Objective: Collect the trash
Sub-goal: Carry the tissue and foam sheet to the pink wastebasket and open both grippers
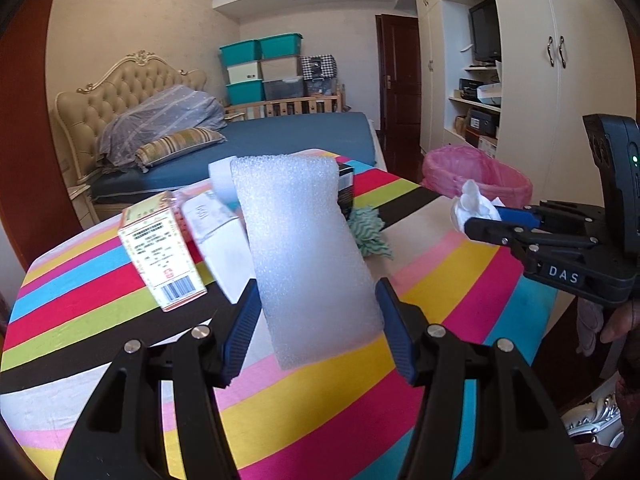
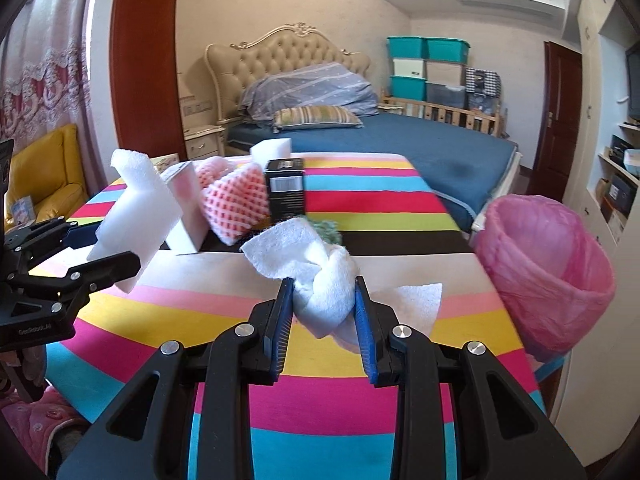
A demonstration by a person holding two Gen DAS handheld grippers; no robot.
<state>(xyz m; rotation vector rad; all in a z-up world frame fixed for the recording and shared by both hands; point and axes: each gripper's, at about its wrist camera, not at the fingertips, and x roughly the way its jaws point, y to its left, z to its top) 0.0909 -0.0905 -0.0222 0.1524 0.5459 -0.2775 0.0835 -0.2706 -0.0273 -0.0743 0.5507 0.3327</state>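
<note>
My left gripper [image 1: 316, 300] is shut on a white foam sheet [image 1: 304, 248] and holds it above the striped table; it also shows in the right wrist view [image 2: 136, 208]. My right gripper [image 2: 324, 300] is shut on a crumpled white tissue [image 2: 316, 276], lifted over the table; the tissue also shows in the left wrist view [image 1: 472, 204]. A trash bin lined with a pink bag [image 2: 548, 272] stands off the table's right edge, open and apart from both grippers; it also shows in the left wrist view [image 1: 476, 176].
On the striped tablecloth [image 2: 360, 368] lie a printed carton [image 1: 164, 256], a white box [image 1: 224, 248], a pink foam net [image 2: 236, 204], a black box [image 2: 286, 190] and a green-white cloth [image 1: 368, 232]. A bed stands behind, a wardrobe to the right.
</note>
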